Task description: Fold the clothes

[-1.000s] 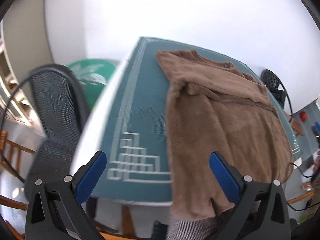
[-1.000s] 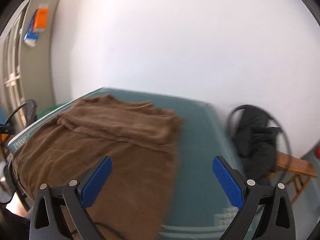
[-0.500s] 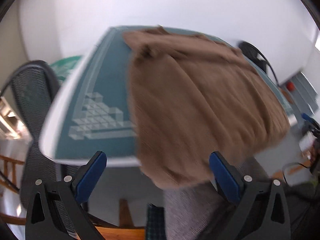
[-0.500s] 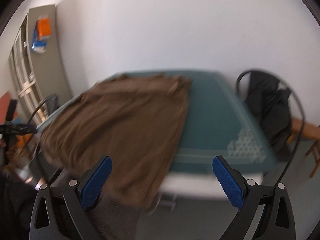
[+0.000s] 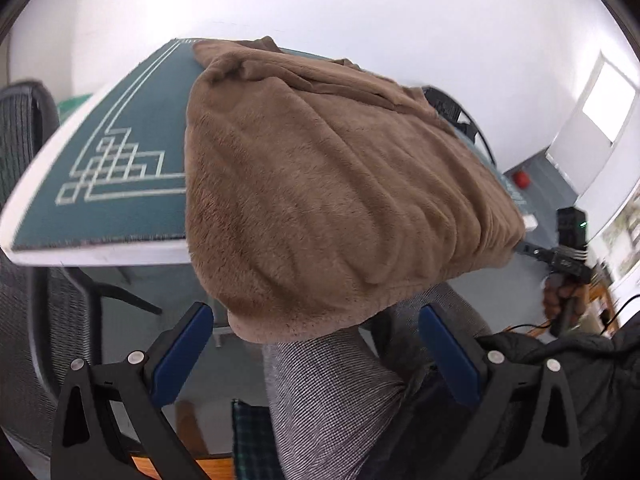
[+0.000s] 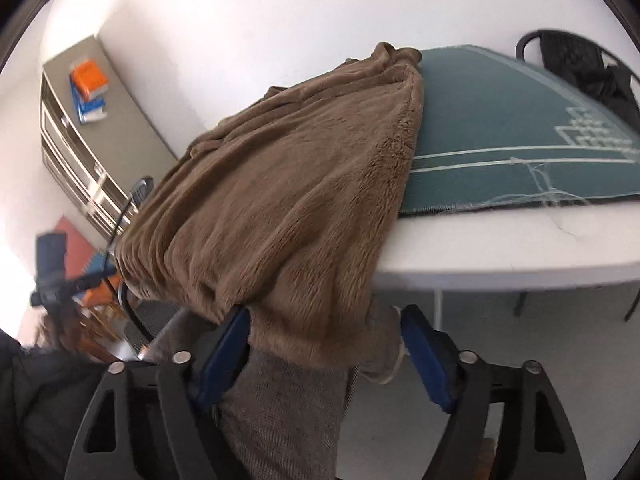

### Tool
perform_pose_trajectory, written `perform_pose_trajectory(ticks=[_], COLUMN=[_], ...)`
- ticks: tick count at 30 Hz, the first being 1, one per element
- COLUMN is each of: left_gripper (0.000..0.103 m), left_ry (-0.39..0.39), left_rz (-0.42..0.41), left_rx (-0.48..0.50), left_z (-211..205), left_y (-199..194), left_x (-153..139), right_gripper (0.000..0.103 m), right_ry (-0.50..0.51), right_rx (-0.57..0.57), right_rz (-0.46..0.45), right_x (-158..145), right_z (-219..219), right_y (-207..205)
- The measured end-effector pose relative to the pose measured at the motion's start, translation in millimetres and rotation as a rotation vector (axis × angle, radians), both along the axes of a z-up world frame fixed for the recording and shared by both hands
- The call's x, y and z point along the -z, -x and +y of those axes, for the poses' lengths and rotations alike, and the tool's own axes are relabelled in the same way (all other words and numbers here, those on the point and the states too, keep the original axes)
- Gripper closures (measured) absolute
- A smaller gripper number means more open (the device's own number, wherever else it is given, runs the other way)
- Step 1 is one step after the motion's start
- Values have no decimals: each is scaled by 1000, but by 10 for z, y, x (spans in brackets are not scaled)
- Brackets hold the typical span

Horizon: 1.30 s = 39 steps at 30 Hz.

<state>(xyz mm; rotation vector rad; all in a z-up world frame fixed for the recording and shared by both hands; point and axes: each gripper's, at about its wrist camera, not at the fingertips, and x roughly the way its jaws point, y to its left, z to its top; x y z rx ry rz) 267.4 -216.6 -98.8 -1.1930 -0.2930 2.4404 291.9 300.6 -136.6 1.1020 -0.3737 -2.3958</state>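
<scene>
Both views are evenly and brightly lit by soft daylight. In the left wrist view a window (image 5: 608, 108) at the far right is blown out to plain white, and the white wall (image 5: 360, 8) is nearly washed out. Only faint shadows are cast under the table (image 6: 500, 252). Straight lines are bent by the fisheye lens, and black corners frame each picture (a round vignette). Slight motion blur is seen on the brown garment (image 5: 332, 184), more strongly toward the edges; the far hand (image 6: 52, 320) at the left of the right wrist view is smeared.
</scene>
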Motion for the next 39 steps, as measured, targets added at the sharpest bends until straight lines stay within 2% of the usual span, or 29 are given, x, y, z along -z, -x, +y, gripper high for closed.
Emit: perform_pose_trajectory(ticks=[3, 6, 8, 14, 15, 18, 21, 25, 27, 28, 30, 32, 34, 35, 37, 39], left_gripper=[0, 0, 0, 0, 0, 0, 0, 0, 0, 0, 0, 9, 33, 38, 58, 65], left_ry=[-88, -209, -274, -371, -371, -299, -335, -328, -341, -357, -368, -358, -351, -360, -360, -346], left_rz=[10, 24, 27, 13, 9, 33, 69, 56, 36, 13, -21, -42, -63, -73, -82, -84], left_rx=[-15, -10, 11, 34, 33, -24, -21, 34, 54, 73, 107, 127, 133, 128, 113, 107], left_z=[-89, -169, -201, -241, -243, -314, -418, -293, -207, -153, -50, 29, 57, 37, 3, 10], left_y=[34, 118, 176, 371, 392, 380, 366, 452, 499, 514, 530, 495, 457, 426, 388, 398], left_x=[94, 184, 226, 389, 415, 445, 445, 470, 517, 562, 624, 655, 668, 661, 623, 584], right_gripper=[26, 33, 42, 52, 52, 52, 52, 52, 57, 66, 74, 81, 83, 85, 86, 87], right_ry=[49, 93, 119, 123, 122, 119, 107, 92, 93, 93, 82, 65, 61, 64, 81, 97], right_rx=[-34, -72, -94, -152, -157, -159, -168, -193, -210, -223, -246, -261, -263, -265, -268, -273], right_rz=[-6, -2, 8, 19, 21, 20, 18, 17, 14, 13, 17, 23, 21, 20, 23, 30], right_x=[40, 56, 36, 20, 14, 12, 6, -4, 2, 5, -10, -40, -57, -65, -100, -162], right_z=[9, 28, 33, -33, -37, -46, -70, -130, -161, -177, -219, -239, -214, -196, -167, -150], right_y=[85, 124, 131, 138, 134, 151, 171, 230, 249, 245, 221, 185, 159, 143, 109, 80])
